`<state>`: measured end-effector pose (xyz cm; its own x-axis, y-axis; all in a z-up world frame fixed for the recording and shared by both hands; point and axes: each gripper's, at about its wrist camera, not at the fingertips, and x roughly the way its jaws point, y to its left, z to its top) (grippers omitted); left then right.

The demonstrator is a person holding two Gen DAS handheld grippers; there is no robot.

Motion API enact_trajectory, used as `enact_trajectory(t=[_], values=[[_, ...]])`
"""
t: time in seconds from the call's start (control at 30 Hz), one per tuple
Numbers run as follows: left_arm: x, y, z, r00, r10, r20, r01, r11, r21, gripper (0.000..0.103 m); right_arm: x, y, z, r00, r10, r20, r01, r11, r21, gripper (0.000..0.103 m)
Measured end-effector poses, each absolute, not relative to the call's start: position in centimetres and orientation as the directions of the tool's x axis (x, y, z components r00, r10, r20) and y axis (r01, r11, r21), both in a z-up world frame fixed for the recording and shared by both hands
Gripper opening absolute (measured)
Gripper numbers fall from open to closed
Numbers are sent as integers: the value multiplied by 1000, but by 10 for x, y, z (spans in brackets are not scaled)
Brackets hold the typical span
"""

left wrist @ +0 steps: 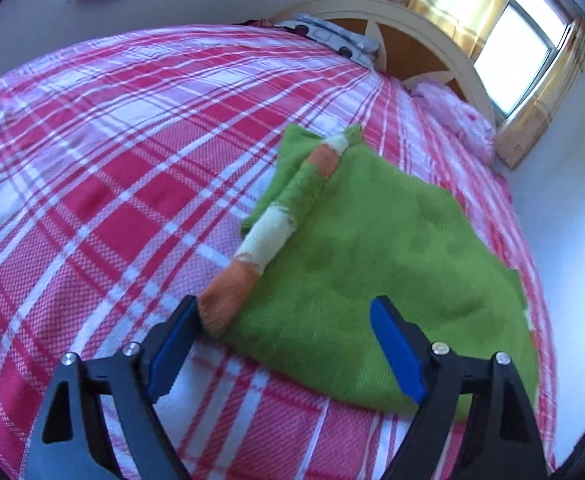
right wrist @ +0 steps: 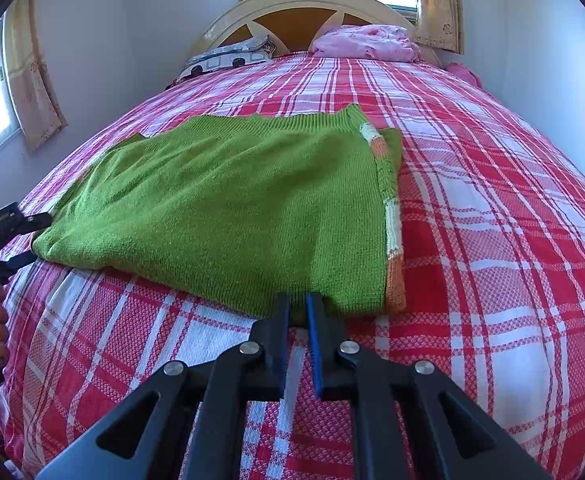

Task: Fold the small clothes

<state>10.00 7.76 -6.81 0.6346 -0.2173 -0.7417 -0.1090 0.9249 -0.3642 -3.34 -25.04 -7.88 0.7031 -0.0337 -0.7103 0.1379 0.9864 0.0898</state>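
The right gripper (right wrist: 297, 307) is held with its jaws together, nipped on the near edge of the green sweater (right wrist: 228, 208), close to its near right corner. The left gripper (left wrist: 282, 322) is held with its jaws wide apart and nothing between the pads; its left finger lies just beside the orange end of the striped sleeve (left wrist: 280, 220), which has been laid lengthwise over the body of the sweater.

The sweater lies flat on the bed (right wrist: 492, 280), already narrowed, with the sleeve tucked in along one side. The step in hand is judged to be the taking of the near corners before the garment is doubled toward its far edge. For the next move, the open jaws would have to be closed on the corner, sleeve end and body together, so that both corners can be lifted evenly.

Nothing lies on the checked cover near the sweater. A patterned pillow (right wrist: 228, 58) and a pink bundle (right wrist: 366, 42) lie far off by the headboard (right wrist: 300, 8), well apart from the work. Curtains (right wrist: 438, 4) hang at the windows. A loose sleeve slipping out is the likely fault.
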Motion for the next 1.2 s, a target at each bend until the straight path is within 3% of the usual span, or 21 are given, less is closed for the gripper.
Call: enact_trajectory(t=[0.13, 0.27, 0.47, 0.77, 0.93, 1.07, 1.1, 1.17, 1.2], values=[[110, 72, -68, 632, -192, -751, -120, 933, -340, 86, -34, -251, -79, 704, -31, -710, 138, 986, 95, 9], [119, 70, -72, 628, -114, -770, -153, 952, -265, 59, -34, -251, -79, 704, -30, -710, 138, 986, 95, 9], [119, 68, -75, 640, -78, -764, -133, 969, -209, 54, -34, -251, -79, 704, -33, -710, 138, 986, 92, 9], [121, 62, -77, 654, -54, -755, -107, 981, -163, 54, -32, -254, -80, 701, -8, -714, 134, 984, 120, 10], [120, 68, -78, 663, -91, -744, -100, 973, -208, 54, -31, -255, -61, 700, -20, -714, 174, 974, 144, 10], [119, 68, -79, 667, -103, -738, -94, 971, -220, 60, -24, -229, -12, 785, 8, -619, 120, 979, 165, 11], [119, 67, -78, 666, -109, -738, -87, 971, -223, 63, -18, -221, -3, 794, 25, -607, 96, 981, 166, 13], [118, 68, -79, 667, -118, -736, -83, 970, -230, 64, 2, -199, 10, 793, 82, -604, 33, 984, 177, 44], [117, 69, -79, 668, -122, -734, -84, 968, -237, 64, 11, -189, 12, 791, 100, -604, 14, 983, 182, 71]])
